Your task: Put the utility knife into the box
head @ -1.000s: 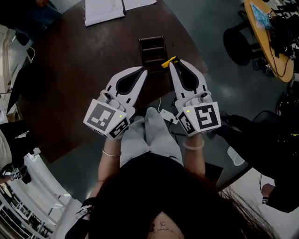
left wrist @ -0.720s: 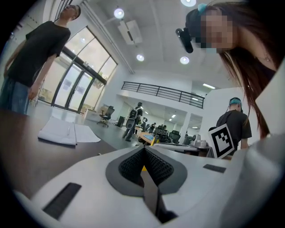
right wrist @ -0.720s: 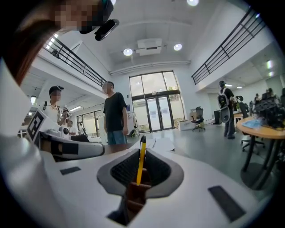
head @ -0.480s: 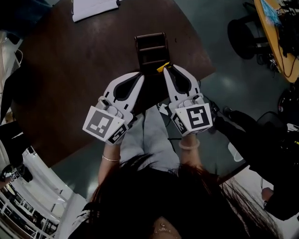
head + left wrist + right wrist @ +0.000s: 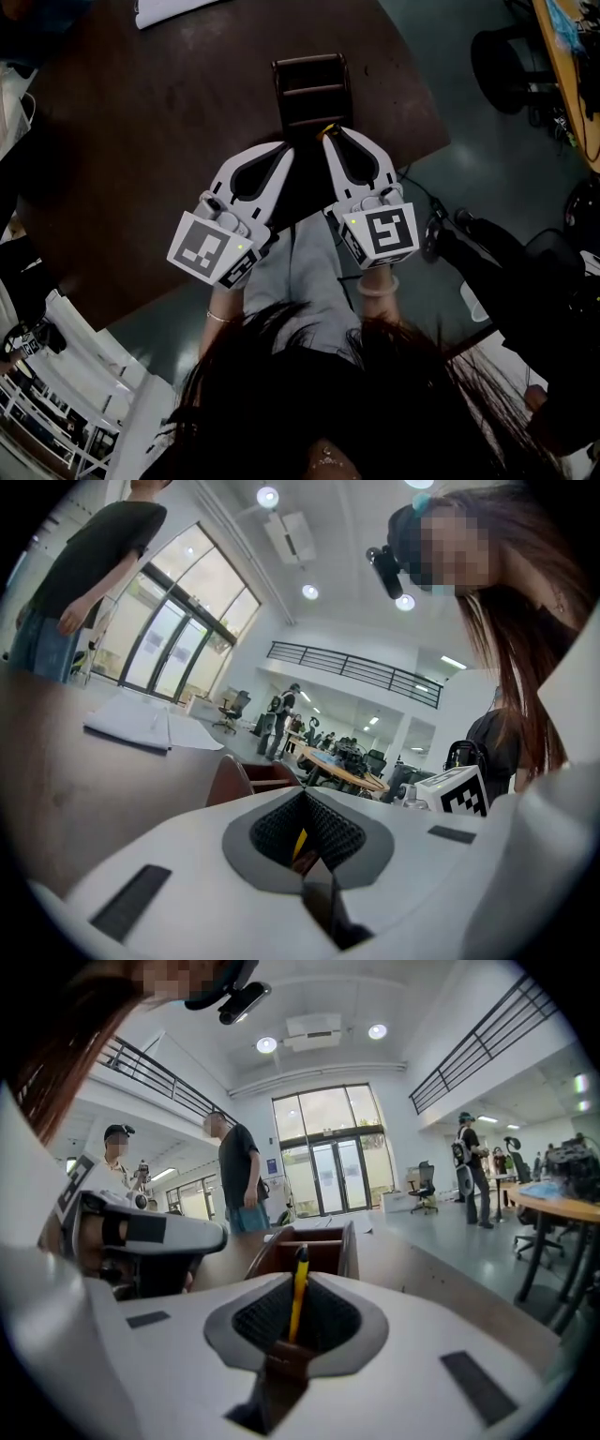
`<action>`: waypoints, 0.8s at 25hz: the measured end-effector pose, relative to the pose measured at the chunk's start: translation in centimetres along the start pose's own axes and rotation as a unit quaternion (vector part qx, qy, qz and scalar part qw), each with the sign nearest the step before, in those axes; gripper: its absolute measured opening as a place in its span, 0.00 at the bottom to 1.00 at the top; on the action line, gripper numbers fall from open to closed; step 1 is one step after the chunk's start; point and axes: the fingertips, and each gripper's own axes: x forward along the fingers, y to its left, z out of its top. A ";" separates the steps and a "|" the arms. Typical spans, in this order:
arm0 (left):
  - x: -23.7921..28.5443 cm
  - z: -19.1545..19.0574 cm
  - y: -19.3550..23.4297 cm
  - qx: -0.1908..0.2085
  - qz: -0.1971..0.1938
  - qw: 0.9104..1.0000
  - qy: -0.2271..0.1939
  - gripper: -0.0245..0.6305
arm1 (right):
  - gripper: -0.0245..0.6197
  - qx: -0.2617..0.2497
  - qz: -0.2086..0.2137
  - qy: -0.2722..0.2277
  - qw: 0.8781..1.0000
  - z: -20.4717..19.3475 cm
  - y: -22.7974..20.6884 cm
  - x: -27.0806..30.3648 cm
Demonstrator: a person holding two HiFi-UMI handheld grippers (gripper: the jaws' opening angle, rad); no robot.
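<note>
The right gripper [image 5: 331, 140] is clenched on the yellow utility knife [image 5: 298, 1290]; the knife sticks out past the gripper's tips and points at the brown box [image 5: 309, 60]; the box sits on the dark desk [image 5: 169, 122], near the desk's right edge and close to the edge where the person sits; the knife's tip is just at the near end of the box, not inside it yet; the left gripper [image 5: 286, 151] hangs just beside the right one with its jaws pressed together; a thin yellow sliver shows in its gap, and I cannot tell what that is.

I think this is the carrying step; next the knife needs to go over an open slot, come down inside, and then the right gripper lets go.
</note>
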 end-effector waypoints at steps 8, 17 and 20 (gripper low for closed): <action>0.3 -0.5 -0.2 -0.003 -0.001 1.000 0.006 0.04 | 0.13 0.002 0.014 0.003 1.000 0.0 0.3 0.1; -0.1 0.7 -0.8 0.004 -0.008 1.000 -0.001 0.04 | 0.15 -0.009 -0.004 -0.027 1.000 2.9 0.0 -1.0; -0.3 1.8 -1.7 0.010 -0.014 1.000 -0.008 0.04 | 0.15 -0.016 -0.006 -0.036 0.999 4.4 0.1 -2.0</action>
